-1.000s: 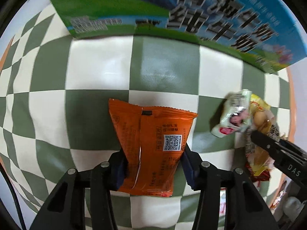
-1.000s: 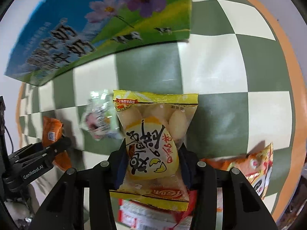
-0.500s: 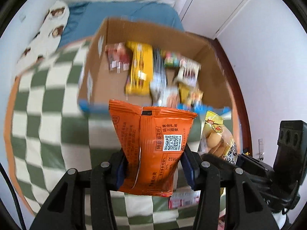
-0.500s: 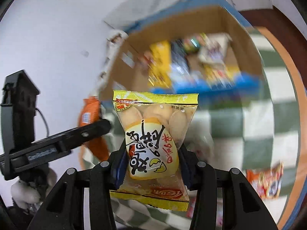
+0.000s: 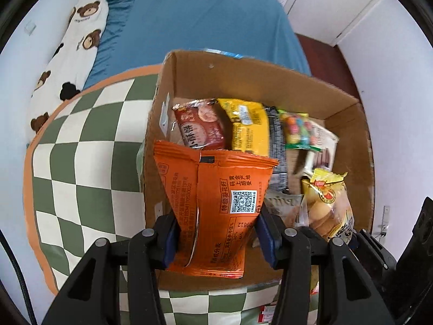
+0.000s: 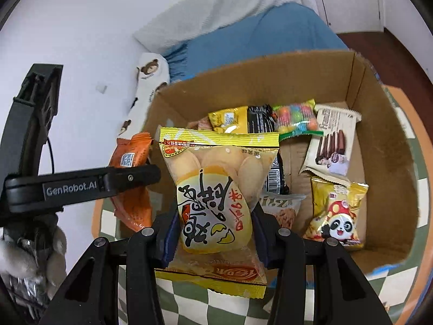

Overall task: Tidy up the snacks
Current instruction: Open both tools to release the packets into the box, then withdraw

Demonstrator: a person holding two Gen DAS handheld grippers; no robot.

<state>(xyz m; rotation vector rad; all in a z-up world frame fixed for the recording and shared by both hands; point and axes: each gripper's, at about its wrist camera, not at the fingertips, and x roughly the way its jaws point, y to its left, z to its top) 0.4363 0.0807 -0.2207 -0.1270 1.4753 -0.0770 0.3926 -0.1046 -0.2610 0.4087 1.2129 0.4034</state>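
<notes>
Snacks are being carried to a cardboard box (image 5: 189, 75) standing on a green-and-cream checked mat (image 5: 81, 162) beside a blue bed (image 5: 203, 19). The left gripper (image 5: 216, 233) is hanging over the box's near left corner, pinching an orange packet (image 5: 216, 203) between its blue pads; its jaws are just beginning to ease apart, though the packet is sitting upright between them and not falling. The right gripper (image 6: 213, 235) is clamping a yellow bag of egg biscuits (image 6: 216, 189) firmly, tilted down toward the open box.

Inside, a red cracker pack (image 5: 200, 127), a yellow pack (image 5: 246, 127), a bag of coloured candy (image 6: 295, 119), a wafer pack (image 6: 333, 143) and a panda-print bag (image 6: 335, 214) are already lying on the floor of the box.

This looks like the dropping step. Next, each packet probably needs to be clear of the cardboard rim and over a free patch before the jaws let go.

The held packets are blocking much of the box's near floor, so free space there is hard to judge. The packets' lower edges are partly hidden by the gripper fingers, and whatever remains on the mat outside the box is cut off.
</notes>
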